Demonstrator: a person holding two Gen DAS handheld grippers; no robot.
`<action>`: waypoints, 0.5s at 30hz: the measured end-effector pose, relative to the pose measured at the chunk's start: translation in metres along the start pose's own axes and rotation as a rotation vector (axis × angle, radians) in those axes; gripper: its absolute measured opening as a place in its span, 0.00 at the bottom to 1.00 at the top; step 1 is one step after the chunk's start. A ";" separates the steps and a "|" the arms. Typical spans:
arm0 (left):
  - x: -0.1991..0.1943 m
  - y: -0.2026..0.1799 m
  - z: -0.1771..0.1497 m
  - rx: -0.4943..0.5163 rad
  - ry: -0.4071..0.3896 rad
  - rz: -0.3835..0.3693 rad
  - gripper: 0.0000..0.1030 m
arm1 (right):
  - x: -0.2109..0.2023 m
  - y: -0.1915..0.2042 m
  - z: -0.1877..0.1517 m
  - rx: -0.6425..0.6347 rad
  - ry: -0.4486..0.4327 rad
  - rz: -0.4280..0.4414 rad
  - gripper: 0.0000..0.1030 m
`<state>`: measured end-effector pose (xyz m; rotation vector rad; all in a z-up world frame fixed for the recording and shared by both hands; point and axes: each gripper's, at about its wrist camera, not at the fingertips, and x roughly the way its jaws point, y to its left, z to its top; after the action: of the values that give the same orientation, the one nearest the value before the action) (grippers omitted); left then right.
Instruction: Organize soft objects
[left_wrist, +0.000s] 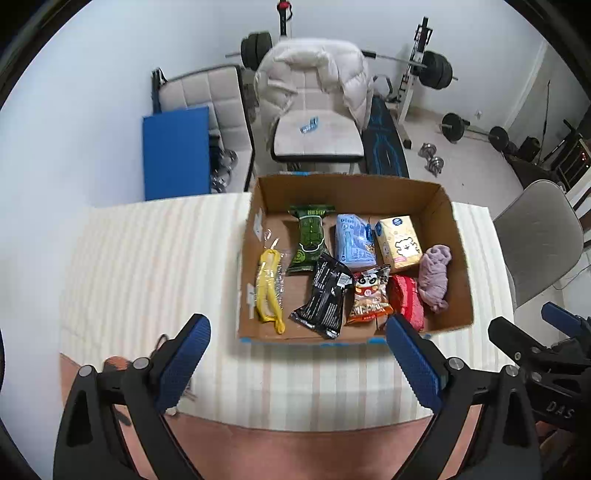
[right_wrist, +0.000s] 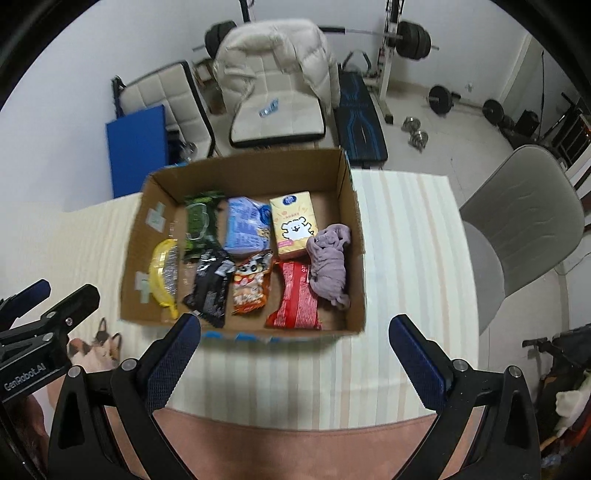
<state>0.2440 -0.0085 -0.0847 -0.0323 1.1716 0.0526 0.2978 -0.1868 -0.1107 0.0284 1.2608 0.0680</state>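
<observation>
A cardboard box (left_wrist: 448, 206) (right_wrist: 354, 206) stands on the striped table and holds several soft items: a yellow toy in clear wrap (left_wrist: 269, 288) (right_wrist: 162, 273), a green packet (left_wrist: 309, 236), a black packet (left_wrist: 327, 295) (right_wrist: 210, 288), a blue pack (left_wrist: 352, 240) (right_wrist: 245, 225), a yellow tissue pack (left_wrist: 398, 240) (right_wrist: 293, 221), an orange snack bag (left_wrist: 369, 295) (right_wrist: 251, 284), a red packet (left_wrist: 406, 299) (right_wrist: 295, 299) and a mauve cloth (left_wrist: 436, 275) (right_wrist: 330, 258). My left gripper (left_wrist: 299, 358) and right gripper (right_wrist: 295, 354) are open and empty, held in front of the box.
The striped table cover (left_wrist: 147, 258) (right_wrist: 406, 240) extends left and right of the box. A grey chair (right_wrist: 517, 221) stands at the table's right. Behind are a padded chair with a white jacket (left_wrist: 314, 92), a blue mat (left_wrist: 175, 151) and weights.
</observation>
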 end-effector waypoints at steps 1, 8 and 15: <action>-0.012 -0.001 -0.005 0.002 -0.016 -0.001 0.95 | -0.011 0.001 -0.005 -0.002 -0.016 0.008 1.00; -0.065 -0.001 -0.025 0.003 -0.052 0.000 0.95 | -0.077 0.005 -0.039 -0.006 -0.089 0.042 1.00; -0.114 -0.002 -0.042 0.008 -0.098 -0.015 0.95 | -0.143 0.007 -0.066 -0.018 -0.155 0.053 1.00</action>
<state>0.1615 -0.0156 0.0038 -0.0306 1.0733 0.0360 0.1912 -0.1909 0.0052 0.0507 1.1044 0.1202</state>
